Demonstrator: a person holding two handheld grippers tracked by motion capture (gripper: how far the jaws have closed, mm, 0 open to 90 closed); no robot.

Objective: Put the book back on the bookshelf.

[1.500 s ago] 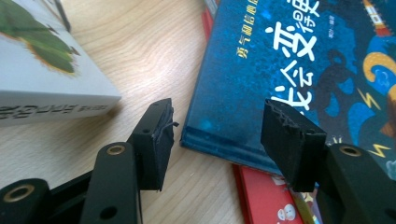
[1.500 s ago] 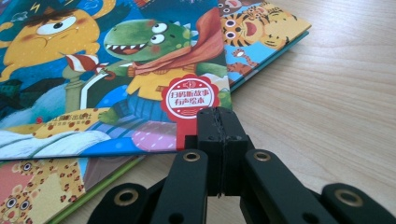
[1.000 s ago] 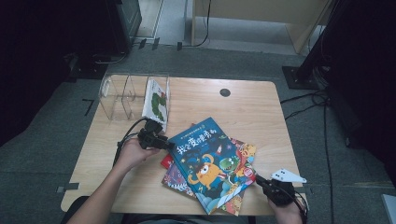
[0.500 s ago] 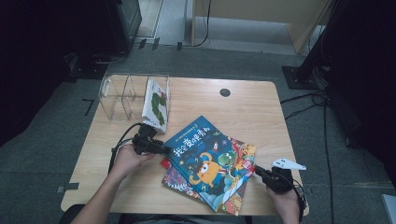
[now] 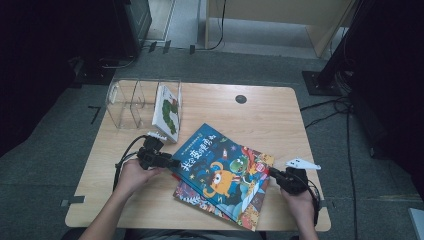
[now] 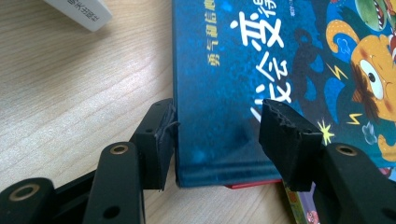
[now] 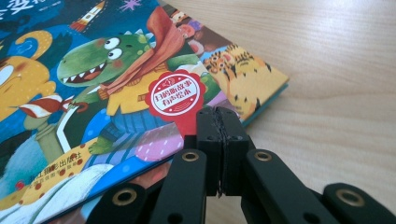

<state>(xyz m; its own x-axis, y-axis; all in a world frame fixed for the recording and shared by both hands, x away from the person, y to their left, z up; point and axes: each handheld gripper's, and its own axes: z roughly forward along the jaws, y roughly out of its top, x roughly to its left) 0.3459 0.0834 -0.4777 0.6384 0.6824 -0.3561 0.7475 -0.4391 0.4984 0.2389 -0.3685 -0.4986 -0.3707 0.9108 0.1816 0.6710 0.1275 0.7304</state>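
- Table first: light wood top, with a small dark round spot up around 12 o'clock near the far edge.
- Blue book is the big thing on it, lying flat and skewed just south of the table's middle, dinosaur and orange monster on the cover. It's on top of a second, colourful book whose edges stick out at about 6 o'clock and along the right side.
- Clear plastic rack stands at roughly 10 o'clock from the blue book, with dividers inside. A white book with a green picture leans in its right-hand slot.
- Left hand comes in from about 7 o'clock, holding the left gripper at the blue book's 9 o'clock corner.
- In the left gripper view the left gripper's jaws are spread wide, one on each side of that corner: the left jaw sits right up against the spine edge, the other hovers over the cover. It's around the corner, not pinching it.
- Right hand comes in at about 5 o'clock, with the right gripper at the book stack's 3 o'clock edge.
- In the right gripper view its jaws are pressed together. The tips sit right at the edge of the covers near the red sticker, but I honestly can't tell if there's any cover caught between them.
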